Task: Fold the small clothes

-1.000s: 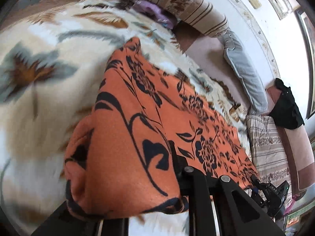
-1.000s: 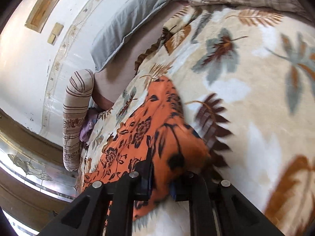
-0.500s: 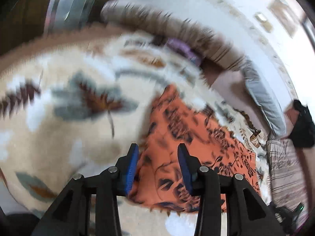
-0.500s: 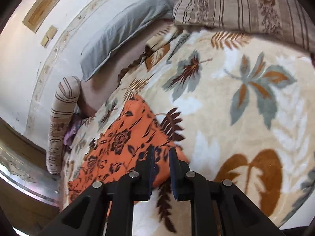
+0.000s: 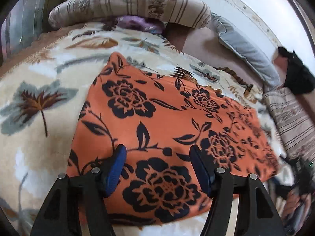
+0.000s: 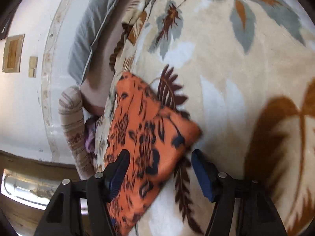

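Two tools in play, both with jaws opening and nothing pinched. Left tool [image 5: 157, 163] sits at 6 o'clock of its view, blue pads [image 5: 116, 169] spread wide over the orange floral cloth [image 5: 161, 118] — fabric shows between the jaws but the pads don't press on it. Right tool [image 6: 159, 165] likewise at 6 o'clock in its view, jaws apart; the cloth's near corner [image 6: 145, 137] lies between them, left pad over the fabric, right pad over bare blanket.

Cloth itself: orange with black flowers and leaves, lying flat and folded on the bed's cream leaf-print blanket [image 5: 33, 133]. In the left wrist view it fills the centre, running from 6 toward 3 o'clock; in the right wrist view it runs from centre down to 7 o'clock, slightly blurred.

Farther out, left wrist view: striped bolster [image 5: 130, 7] at 12 o'clock, with a purple item [image 5: 137, 22] tucked just below it, touching the blanket edge. Grey pillow [image 5: 246, 47] at 2 o'clock against the white wall [image 5: 256, 5]. Black garment [image 5: 297, 76] at 3 o'clock — next to it a striped cushion [image 5: 291, 122]. Right wrist view shows the same grey pillow at 11 o'clock and the bolster at 8 o'clock, wall behind.
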`<action>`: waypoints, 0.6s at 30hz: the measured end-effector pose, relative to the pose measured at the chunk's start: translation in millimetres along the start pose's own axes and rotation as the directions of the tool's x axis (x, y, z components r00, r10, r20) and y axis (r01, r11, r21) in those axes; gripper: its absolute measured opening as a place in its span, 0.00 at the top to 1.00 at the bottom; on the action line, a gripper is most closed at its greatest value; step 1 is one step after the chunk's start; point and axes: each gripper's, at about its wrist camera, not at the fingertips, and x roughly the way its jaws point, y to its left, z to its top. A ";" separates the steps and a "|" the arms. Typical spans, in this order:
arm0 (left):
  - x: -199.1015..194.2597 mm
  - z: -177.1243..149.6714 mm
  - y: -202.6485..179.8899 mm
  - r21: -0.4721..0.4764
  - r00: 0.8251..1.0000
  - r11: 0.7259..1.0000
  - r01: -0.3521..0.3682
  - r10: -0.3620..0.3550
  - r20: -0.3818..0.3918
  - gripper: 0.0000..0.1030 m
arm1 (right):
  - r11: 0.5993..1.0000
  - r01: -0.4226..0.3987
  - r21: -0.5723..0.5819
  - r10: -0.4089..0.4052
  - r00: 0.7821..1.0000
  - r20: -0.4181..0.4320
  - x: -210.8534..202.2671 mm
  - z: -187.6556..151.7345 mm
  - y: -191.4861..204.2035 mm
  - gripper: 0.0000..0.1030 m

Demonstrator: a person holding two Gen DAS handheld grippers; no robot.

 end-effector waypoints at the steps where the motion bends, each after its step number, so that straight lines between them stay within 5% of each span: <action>1: 0.4 -0.1 -4.0 0.019 1.000 1.000 -0.015 0.015 0.003 0.33 | 1.000 -0.003 -0.019 0.003 1.000 0.000 3.5 1.7 3.3 0.34; 3: 3.6 -2.1 -11.3 0.055 1.000 0.998 -0.028 0.028 0.004 0.30 | 0.999 0.017 -0.042 -0.017 1.000 0.003 19.7 4.7 8.5 0.43; 4: 4.1 -2.1 -12.4 0.063 0.999 0.997 -0.035 0.035 0.005 0.30 | 0.998 0.029 -0.053 -0.029 1.000 0.009 26.9 6.7 9.9 0.60; 7: 2.7 -3.8 -12.1 0.075 0.999 0.996 -0.038 0.037 0.011 0.30 | 0.998 0.043 -0.052 -0.042 0.999 0.029 39.2 12.0 7.0 0.82; 14: -3.9 4.1 1.5 0.016 0.999 0.999 -0.032 0.031 0.037 0.30 | 0.957 0.090 -0.277 -0.049 0.987 0.151 -15.0 -12.5 66.5 0.87; 18: -1.5 4.9 8.5 -0.017 0.999 0.999 -0.028 0.028 0.018 0.30 | 0.942 0.154 -0.297 -0.106 0.979 0.172 -35.8 -28.8 58.4 0.87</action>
